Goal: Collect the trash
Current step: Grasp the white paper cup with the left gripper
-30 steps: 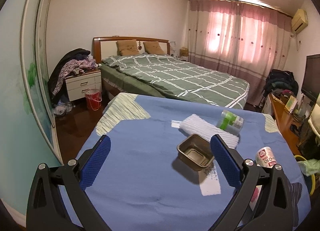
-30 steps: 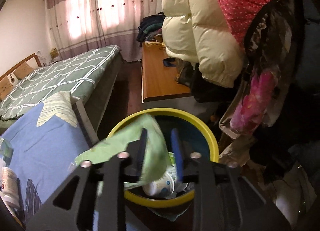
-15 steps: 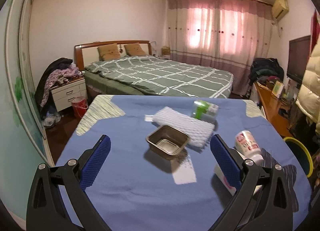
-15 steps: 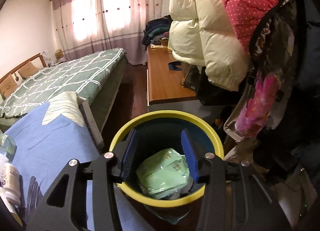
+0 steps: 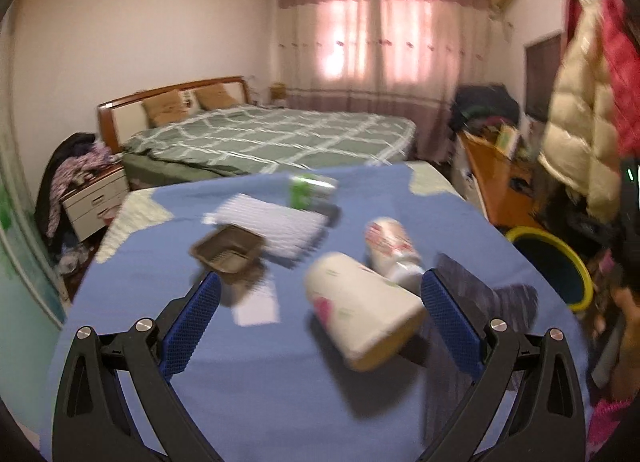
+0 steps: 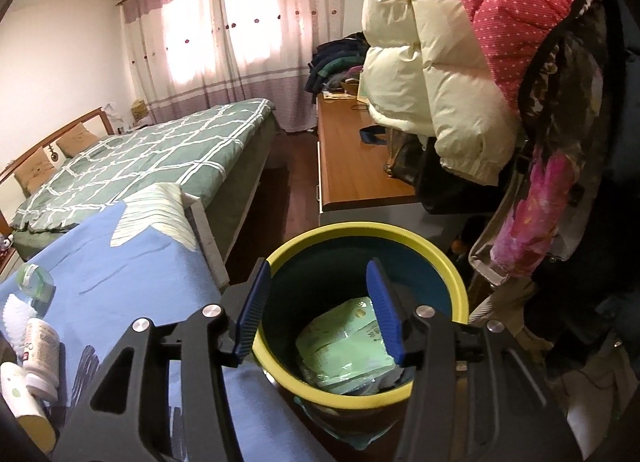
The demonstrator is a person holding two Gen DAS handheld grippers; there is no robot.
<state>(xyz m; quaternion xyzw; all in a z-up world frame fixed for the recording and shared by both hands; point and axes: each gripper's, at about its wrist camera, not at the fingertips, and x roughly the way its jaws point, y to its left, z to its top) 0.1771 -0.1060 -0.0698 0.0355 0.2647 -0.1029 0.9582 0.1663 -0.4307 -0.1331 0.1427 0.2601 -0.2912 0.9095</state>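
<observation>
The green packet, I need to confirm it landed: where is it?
In the right wrist view, the green packet lies inside the yellow-rimmed bin, beside the blue-covered table.

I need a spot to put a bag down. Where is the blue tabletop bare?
Bare: the near-left blue cloth, left of the brown tray. Crowded: middle and right, with white foam sheet, paper cup and bottle.

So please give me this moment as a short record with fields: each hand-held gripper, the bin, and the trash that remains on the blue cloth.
left hand-held gripper: open, empty, a white cup lying between its pads, not gripped
right hand-held gripper: above the bin, jaws opening, nothing between them
bin: yellow rim, a green packet inside
blue cloth: brown tray, white foam sheet, green-labelled bottle, red-printed cup
</observation>
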